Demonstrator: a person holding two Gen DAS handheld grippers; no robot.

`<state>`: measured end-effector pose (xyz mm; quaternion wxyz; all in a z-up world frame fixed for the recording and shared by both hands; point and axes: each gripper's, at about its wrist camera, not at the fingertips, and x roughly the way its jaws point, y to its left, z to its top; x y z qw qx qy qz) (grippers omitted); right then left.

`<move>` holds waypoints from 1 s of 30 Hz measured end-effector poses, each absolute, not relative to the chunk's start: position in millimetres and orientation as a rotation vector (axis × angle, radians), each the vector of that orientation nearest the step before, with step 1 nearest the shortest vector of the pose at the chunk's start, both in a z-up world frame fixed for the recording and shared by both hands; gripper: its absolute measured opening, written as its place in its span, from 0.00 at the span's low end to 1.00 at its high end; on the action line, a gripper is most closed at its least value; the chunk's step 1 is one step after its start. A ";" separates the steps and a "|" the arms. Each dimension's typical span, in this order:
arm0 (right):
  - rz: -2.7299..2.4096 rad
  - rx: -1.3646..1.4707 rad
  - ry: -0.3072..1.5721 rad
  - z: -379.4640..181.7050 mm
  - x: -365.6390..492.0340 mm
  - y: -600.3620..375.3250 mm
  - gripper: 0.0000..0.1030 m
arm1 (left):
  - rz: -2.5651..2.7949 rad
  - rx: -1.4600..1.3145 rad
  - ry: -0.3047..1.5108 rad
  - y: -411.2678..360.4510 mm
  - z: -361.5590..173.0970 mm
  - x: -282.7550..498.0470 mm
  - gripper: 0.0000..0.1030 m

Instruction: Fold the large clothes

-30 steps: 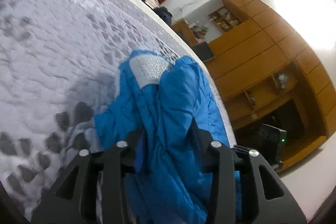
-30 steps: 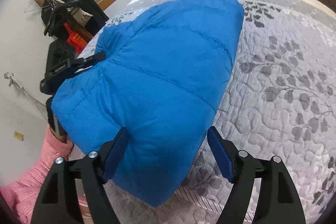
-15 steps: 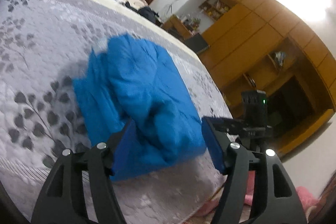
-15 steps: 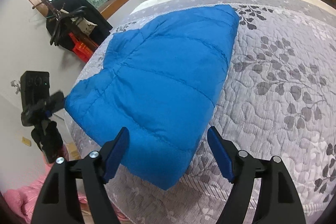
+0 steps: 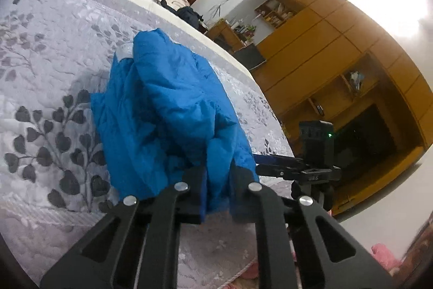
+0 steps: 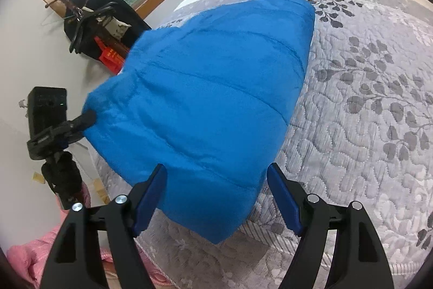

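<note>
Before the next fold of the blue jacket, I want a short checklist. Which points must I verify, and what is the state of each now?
1. Left gripper holds the blue jacket: ok, shut on a bunch of fabric at the near edge.
2. Right gripper free: ok, open, jacket corner between the fingers, not pinched.
3. Jacket lies on the bed quilt: ok.
4. Top panel smooth: ok in the right wrist view.
5. Left side neat: not ok, crumpled layers.
6. Sleeves tucked inside: cannot tell.
</note>
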<state>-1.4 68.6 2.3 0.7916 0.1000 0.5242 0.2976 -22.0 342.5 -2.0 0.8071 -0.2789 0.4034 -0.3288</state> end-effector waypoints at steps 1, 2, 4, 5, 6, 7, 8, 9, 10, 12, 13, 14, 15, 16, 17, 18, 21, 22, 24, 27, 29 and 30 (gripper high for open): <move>0.643 0.212 1.130 1.8 -0.9 68.9 0.75 | -0.700 -0.599 0.870 344.4 -4.5 -22.6 0.10; 0.645 0.208 1.133 1.3 -0.8 70.4 0.75 | -0.692 -0.604 0.884 346.2 -8.8 -22.4 0.10; 0.644 0.196 1.139 -0.9 -0.6 73.6 0.75 | -0.680 -0.633 0.921 351.0 -23.1 -21.1 0.10; 0.645 0.192 1.142 -1.9 -0.3 74.5 0.75 | -0.678 -0.655 0.939 354.2 -31.9 -20.2 0.10; 0.647 0.190 1.148 -3.3 0.0 75.7 0.75 | -0.677 -0.665 0.949 353.6 -35.4 -21.1 0.10; 0.648 0.187 1.153 -4.9 -0.2 76.5 0.75 | -0.676 -0.667 0.960 354.0 -40.6 -20.9 0.10; 0.648 0.183 1.159 -6.6 0.2 77.7 0.76 | -0.673 -0.663 0.974 354.1 -46.8 -21.1 0.10; 0.647 0.180 1.163 -7.9 0.3 78.1 0.76 | -0.669 -0.662 0.986 353.5 -49.9 -20.4 0.10; 0.647 0.177 1.168 -9.4 1.0 79.3 0.77 | -0.666 -0.663 0.998 353.8 -55.1 -20.4 0.11; 0.650 0.171 1.180 -13.8 2.2 81.2 0.78 | -0.658 -0.672 1.028 354.4 -67.7 -19.1 0.12; 0.652 0.170 1.185 -15.9 2.4 82.5 0.78 | -0.655 -0.676 1.038 354.8 -72.2 -17.7 0.13; 0.654 0.169 1.188 -17.6 2.6 83.6 0.79 | -0.652 -0.680 1.045 355.2 -75.9 -16.7 0.14; 0.655 0.166 1.190 -19.5 2.9 84.6 0.79 | -0.650 -0.684 1.051 355.5 -79.2 -15.3 0.14; 0.656 0.165 1.190 -20.5 3.1 85.2 0.79 | -0.648 -0.682 1.052 354.7 -81.0 -14.8 0.14; 0.656 0.164 1.190 -21.4 3.3 85.6 0.80 | -0.644 -0.667 1.051 353.3 -82.0 -14.2 0.15; 0.657 0.167 1.192 -22.8 3.6 85.8 0.81 | -0.639 -0.658 1.052 352.1 -82.8 -12.5 0.15; 0.663 0.179 1.201 -26.8 1.8 89.6 0.81 | -0.621 -0.611 1.046 345.2 -80.4 -10.7 0.15; 0.663 0.181 1.202 -27.2 2.3 90.2 0.81 | -0.615 -0.599 1.044 343.8 -79.8 -10.4 0.15; 0.664 0.183 1.201 -28.3 2.6 91.8 0.82 | -0.609 -0.595 1.044 341.0 -78.0 -7.9 0.15; 0.669 0.194 1.198 -28.3 2.8 92.1 0.82 | -0.606 -0.601 1.043 339.2 -72.4 -6.6 0.16; 0.671 0.197 1.196 -27.8 1.5 93.0 0.82 | -0.600 -0.603 1.042 338.8 -73.1 -7.1 0.17; 0.672 0.199 1.195 -28.4 1.2 91.5 0.82 | -0.598 -0.593 1.041 337.5 -70.8 -7.6 0.18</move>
